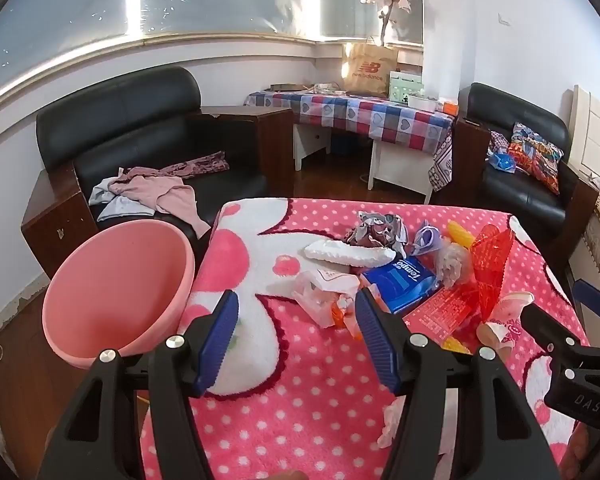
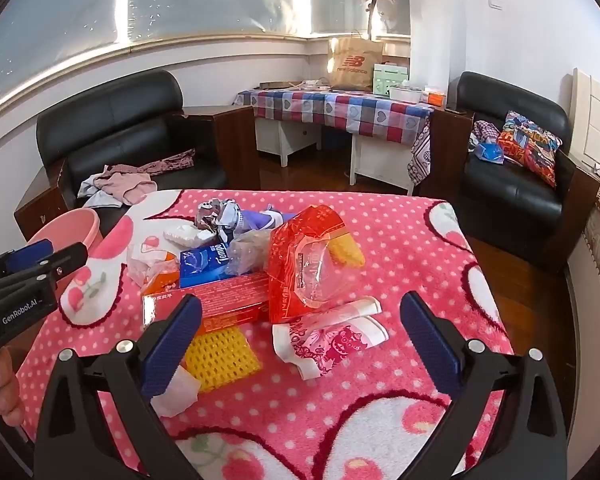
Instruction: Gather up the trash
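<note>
Crinkly red cellophane wrapper [image 2: 300, 264]: light, slippery; pinch its raised fold | red carton [image 2: 220, 304]: stiff | pink bin [image 1: 116, 292] far left | left gripper [image 1: 296, 340], right gripper [image 2: 300, 344]: jaws spread, empty.

Near me, the pink blanket [image 2: 340, 420] lies bare, so I have open room there. Farther in, a trash pile [image 2: 260, 272] blocks the middle; a pink bucket [image 1: 116, 292] stands at the left edge.

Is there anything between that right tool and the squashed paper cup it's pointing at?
Nothing visible. The right tool is open with the flattened pink paper cup lying on the blanket straight ahead between its fingers. The red wrapper sits just behind the cup, and the yellow mesh lies off to its left.
</note>
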### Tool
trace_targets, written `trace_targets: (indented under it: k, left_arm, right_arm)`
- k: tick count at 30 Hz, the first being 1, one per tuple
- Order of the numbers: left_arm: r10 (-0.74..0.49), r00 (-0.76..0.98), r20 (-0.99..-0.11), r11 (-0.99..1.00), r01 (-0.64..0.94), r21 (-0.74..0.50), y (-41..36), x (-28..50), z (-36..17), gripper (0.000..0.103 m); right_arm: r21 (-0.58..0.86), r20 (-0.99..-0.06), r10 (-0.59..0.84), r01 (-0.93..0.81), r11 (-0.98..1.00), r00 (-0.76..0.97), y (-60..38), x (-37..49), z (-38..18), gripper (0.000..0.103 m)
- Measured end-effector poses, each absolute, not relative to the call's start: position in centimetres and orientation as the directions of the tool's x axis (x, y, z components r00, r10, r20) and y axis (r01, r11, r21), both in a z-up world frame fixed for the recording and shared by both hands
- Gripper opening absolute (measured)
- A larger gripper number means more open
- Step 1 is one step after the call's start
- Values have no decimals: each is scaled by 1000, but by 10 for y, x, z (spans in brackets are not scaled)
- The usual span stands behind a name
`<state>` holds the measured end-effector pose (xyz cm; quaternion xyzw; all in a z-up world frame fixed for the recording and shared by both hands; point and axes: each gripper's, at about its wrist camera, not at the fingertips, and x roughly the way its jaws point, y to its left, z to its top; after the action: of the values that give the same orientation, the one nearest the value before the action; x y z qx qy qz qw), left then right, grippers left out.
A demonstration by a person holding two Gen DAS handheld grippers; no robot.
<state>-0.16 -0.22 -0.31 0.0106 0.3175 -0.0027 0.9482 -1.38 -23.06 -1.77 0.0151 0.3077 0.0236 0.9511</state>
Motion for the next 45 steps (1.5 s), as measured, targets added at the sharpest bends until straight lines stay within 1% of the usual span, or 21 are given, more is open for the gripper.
trace_targets:
  k: [35, 40, 45]
  left_arm:
    - [0, 794, -608, 1000, 13, 16, -5, -2, -9, 61]
    - [-27, 792, -610, 1000, 21, -17, 1, -5, -11, 61]
    - [-78, 779, -622, 996, 39, -77, 10, -8, -13, 60]
  right_arm:
    - [52, -581, 57, -33, 998, 812, -234, -18, -16, 100]
    - [52, -581, 55, -30, 998, 812, -236, -17, -17, 100]
    - [56, -584, 49, -20, 998, 810, -247, -17, -19, 100]
